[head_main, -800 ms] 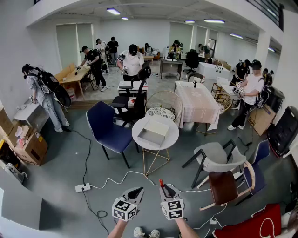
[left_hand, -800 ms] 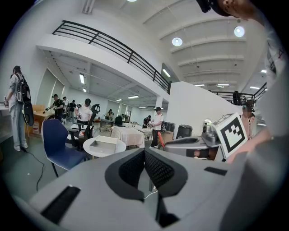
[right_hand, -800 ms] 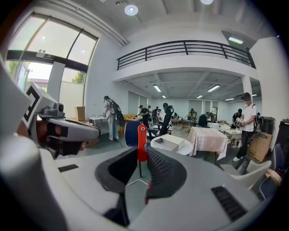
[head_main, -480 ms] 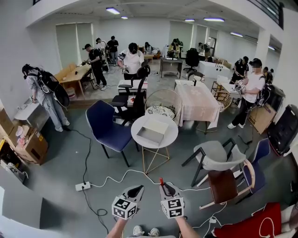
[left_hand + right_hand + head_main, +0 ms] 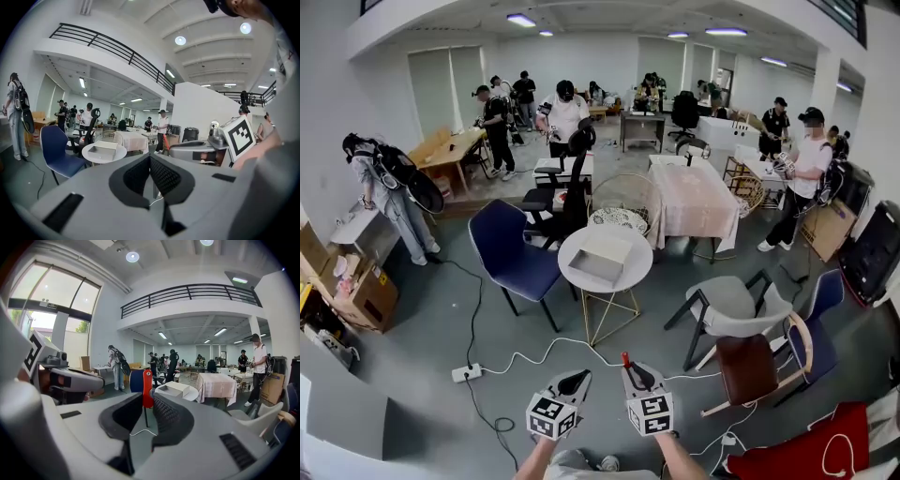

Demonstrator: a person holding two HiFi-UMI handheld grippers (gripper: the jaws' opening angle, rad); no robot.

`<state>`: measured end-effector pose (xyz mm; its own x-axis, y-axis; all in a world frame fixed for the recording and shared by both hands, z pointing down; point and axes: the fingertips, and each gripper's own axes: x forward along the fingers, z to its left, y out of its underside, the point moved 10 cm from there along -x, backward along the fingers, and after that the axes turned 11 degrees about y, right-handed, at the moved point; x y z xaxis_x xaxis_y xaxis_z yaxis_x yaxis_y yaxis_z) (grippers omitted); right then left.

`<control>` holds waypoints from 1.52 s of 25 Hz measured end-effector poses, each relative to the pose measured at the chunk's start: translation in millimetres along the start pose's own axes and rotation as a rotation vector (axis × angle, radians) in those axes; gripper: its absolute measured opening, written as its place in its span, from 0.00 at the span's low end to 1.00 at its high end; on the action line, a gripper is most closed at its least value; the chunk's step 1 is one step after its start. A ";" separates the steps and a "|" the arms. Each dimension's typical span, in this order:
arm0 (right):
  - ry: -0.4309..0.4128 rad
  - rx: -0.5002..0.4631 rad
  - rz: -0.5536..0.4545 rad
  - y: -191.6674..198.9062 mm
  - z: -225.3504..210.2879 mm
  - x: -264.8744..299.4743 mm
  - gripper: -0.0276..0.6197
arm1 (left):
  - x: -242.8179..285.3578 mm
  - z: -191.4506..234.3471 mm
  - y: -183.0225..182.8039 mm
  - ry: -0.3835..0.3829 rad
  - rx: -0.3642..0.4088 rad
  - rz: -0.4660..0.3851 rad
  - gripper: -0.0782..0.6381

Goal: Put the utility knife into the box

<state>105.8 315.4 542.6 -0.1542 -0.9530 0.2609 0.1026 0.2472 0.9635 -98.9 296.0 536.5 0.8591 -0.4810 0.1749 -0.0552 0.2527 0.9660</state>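
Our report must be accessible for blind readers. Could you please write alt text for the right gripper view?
The right gripper grips a red utility knife upright between its fingers. Ahead, a pale box sits on a round white table, in a large hall with several people.

Grey left claw point(image 5: 574, 382) and right claw point(image 5: 632, 371) carry black-white marker cubes point(image 5: 551, 417).

Centre of the head view: a round white table point(image 5: 635, 271) carries an open white box point(image 5: 602, 260). Lower left, a power strip point(image 5: 466, 374) lies on the grey floor point(image 5: 403, 356).
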 end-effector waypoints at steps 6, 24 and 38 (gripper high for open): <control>-0.004 -0.008 -0.018 2.7 -11.3 -2.3 0.16 | 10.2 -7.3 3.4 -0.004 0.000 -0.009 0.13; -0.024 -0.045 -0.011 -3.6 -32.8 59.9 0.16 | 56.0 43.4 0.6 -0.015 -0.017 -0.022 0.13; -0.057 -0.072 0.036 -18.2 -34.3 156.8 0.16 | 98.8 131.3 -17.4 -0.019 -0.042 -0.024 0.13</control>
<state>113.4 155.4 563.9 -0.2048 -0.9316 0.3003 0.1789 0.2660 0.9472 -79.9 133.8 562.0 0.8498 -0.5034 0.1561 -0.0133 0.2757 0.9612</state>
